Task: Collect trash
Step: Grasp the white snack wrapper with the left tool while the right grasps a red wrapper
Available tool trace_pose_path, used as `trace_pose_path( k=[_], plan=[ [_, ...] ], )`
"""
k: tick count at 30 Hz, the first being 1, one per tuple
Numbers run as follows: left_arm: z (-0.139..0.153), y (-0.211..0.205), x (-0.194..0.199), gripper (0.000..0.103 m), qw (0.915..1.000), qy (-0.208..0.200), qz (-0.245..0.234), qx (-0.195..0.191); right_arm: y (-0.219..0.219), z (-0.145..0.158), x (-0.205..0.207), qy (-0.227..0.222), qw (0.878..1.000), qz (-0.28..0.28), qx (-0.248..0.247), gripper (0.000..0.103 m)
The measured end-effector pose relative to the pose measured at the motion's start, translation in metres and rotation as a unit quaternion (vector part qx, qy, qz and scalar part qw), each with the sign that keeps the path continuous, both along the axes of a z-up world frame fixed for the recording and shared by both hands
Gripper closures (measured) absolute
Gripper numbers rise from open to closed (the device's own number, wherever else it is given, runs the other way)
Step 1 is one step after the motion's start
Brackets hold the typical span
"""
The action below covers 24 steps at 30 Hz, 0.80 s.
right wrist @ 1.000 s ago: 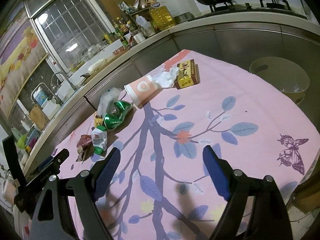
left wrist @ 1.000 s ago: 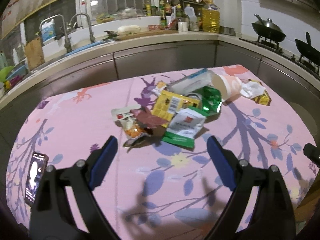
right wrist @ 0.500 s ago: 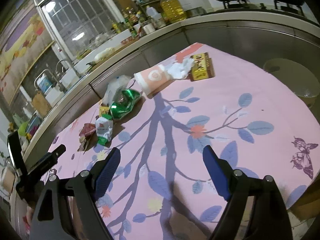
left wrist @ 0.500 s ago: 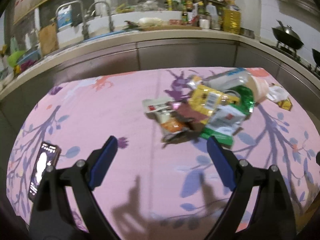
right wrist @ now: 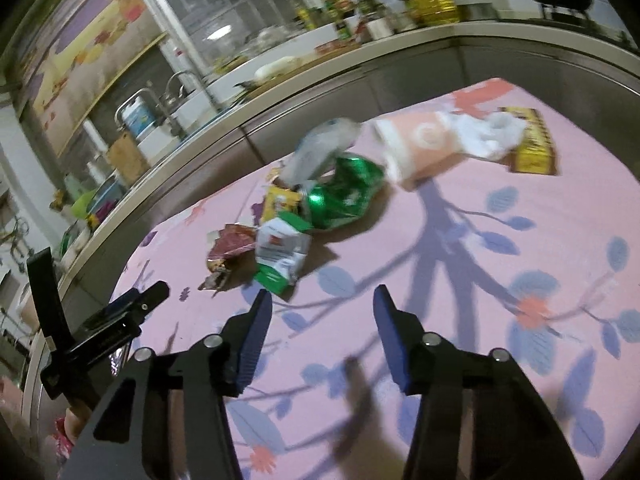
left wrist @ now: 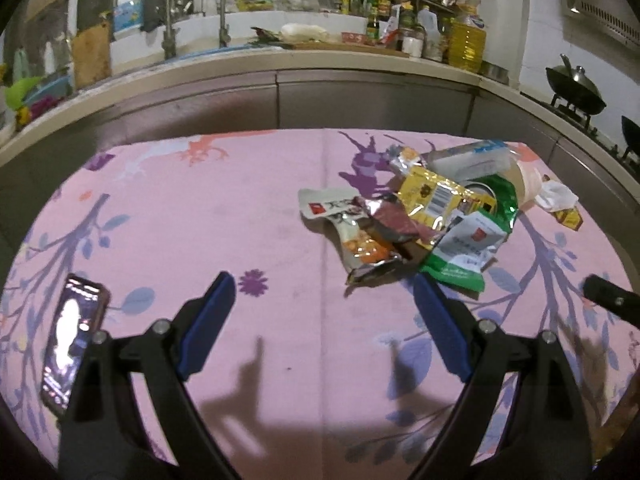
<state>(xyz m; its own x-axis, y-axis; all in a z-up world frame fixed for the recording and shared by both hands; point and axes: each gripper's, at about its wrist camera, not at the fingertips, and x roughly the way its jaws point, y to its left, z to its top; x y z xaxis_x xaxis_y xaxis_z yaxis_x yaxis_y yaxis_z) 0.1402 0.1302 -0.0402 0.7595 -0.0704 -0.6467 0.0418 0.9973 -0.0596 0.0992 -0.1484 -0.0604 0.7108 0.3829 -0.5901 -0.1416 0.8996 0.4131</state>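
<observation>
A heap of trash lies on the pink flowered tablecloth [left wrist: 248, 232]: a white-and-green packet [left wrist: 464, 248] [right wrist: 282, 252], a yellow wrapper [left wrist: 436, 196], a dark red wrapper [left wrist: 396, 224] [right wrist: 232, 244], a green foil bag [right wrist: 344, 196], a pink paper cup [right wrist: 416, 148] and a crumpled tissue [right wrist: 488, 136]. My left gripper [left wrist: 320, 296] hovers open just short of the heap, nothing between its jaws. My right gripper [right wrist: 320, 304] is closing on nothing, a little short of the white-and-green packet.
A phone [left wrist: 70, 336] with a lit screen lies at the table's left front. A yellow box [right wrist: 532, 148] sits beside the tissue. A steel counter [left wrist: 280, 96] with a sink, bottles and woks curves around the table's far side.
The right gripper's jaws have narrowed and it swung left toward the heap. The left gripper moved left, so the heap now sits to its right.
</observation>
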Motion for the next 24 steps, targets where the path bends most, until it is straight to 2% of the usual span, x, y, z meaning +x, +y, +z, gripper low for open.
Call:
trace_pose_path(
  k=[4,7,11,14,17,22,23,24],
  plan=[
    [-0.008,0.006,0.016,0.017,0.9992,0.022,-0.013,-0.032,0.022,0.001,0.016,-0.004,0.999,0.034,-0.018,0.059],
    [-0.017,0.014,0.028,0.026,0.9947,0.047,-0.03,-0.086,0.047,0.006,0.027,-0.019,0.996,0.078,-0.05,0.059],
    [-0.024,0.019,0.037,0.036,0.9894,0.064,-0.044,-0.123,0.087,0.009,0.036,-0.068,0.979,0.133,-0.138,0.059],
    [-0.024,0.028,0.035,0.037,0.9875,0.063,-0.045,-0.137,0.115,0.005,0.044,-0.099,0.959,0.174,-0.201,0.059],
    [-0.021,0.043,0.029,0.037,0.9855,0.056,-0.048,-0.153,0.135,-0.001,0.054,-0.109,0.946,0.198,-0.232,0.059],
    [-0.022,0.056,0.025,0.037,0.9807,0.066,-0.058,-0.175,0.155,-0.014,0.078,-0.104,0.938,0.209,-0.257,0.059],
    [-0.023,0.057,0.029,0.037,0.9784,0.072,-0.059,-0.184,0.157,-0.018,0.084,-0.1,0.938,0.21,-0.256,0.074],
    [-0.024,0.057,0.033,0.037,0.9761,0.079,-0.061,-0.193,0.157,-0.019,0.089,-0.096,0.94,0.211,-0.252,0.096]
  ],
)
